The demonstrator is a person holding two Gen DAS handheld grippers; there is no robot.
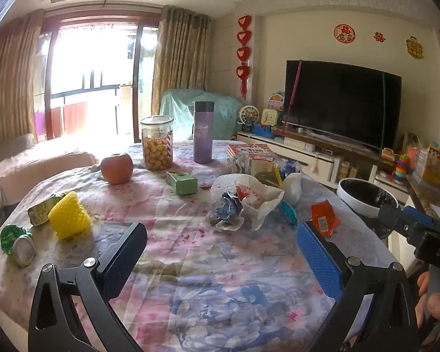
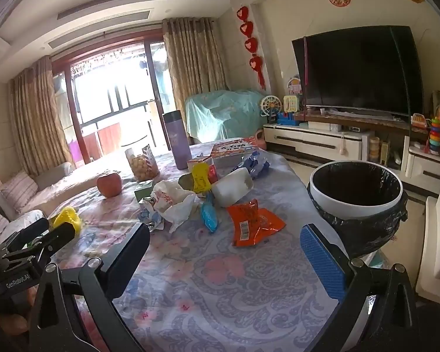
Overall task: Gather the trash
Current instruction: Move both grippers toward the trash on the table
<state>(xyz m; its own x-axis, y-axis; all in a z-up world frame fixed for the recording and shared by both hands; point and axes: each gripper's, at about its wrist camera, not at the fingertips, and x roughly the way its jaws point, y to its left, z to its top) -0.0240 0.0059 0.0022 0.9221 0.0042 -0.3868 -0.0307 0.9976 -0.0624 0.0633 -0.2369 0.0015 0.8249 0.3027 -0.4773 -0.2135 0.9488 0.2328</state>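
Trash lies on a floral tablecloth [image 1: 190, 264]: an orange wrapper [image 2: 253, 223] [image 1: 324, 217], a crumpled white plastic bag [image 1: 255, 196] [image 2: 173, 202], a blue crumpled wrapper [image 1: 227, 208], a teal wrapper [image 2: 208, 215], a yellow foam net [image 1: 69, 215] and a green foil piece [image 1: 16, 240]. A white bin with a black liner [image 2: 356, 193] [image 1: 363, 196] stands at the table's right edge. My left gripper [image 1: 221, 243] is open and empty above the near cloth. My right gripper [image 2: 226, 243] is open and empty, just short of the orange wrapper.
An apple [image 1: 116, 167], a snack jar [image 1: 157, 143], a purple flask [image 1: 203, 132], a green box [image 1: 182, 182] and a red book [image 2: 234, 148] stand farther back. A TV [image 1: 340, 102] and cabinet are at the right, a sofa at the left.
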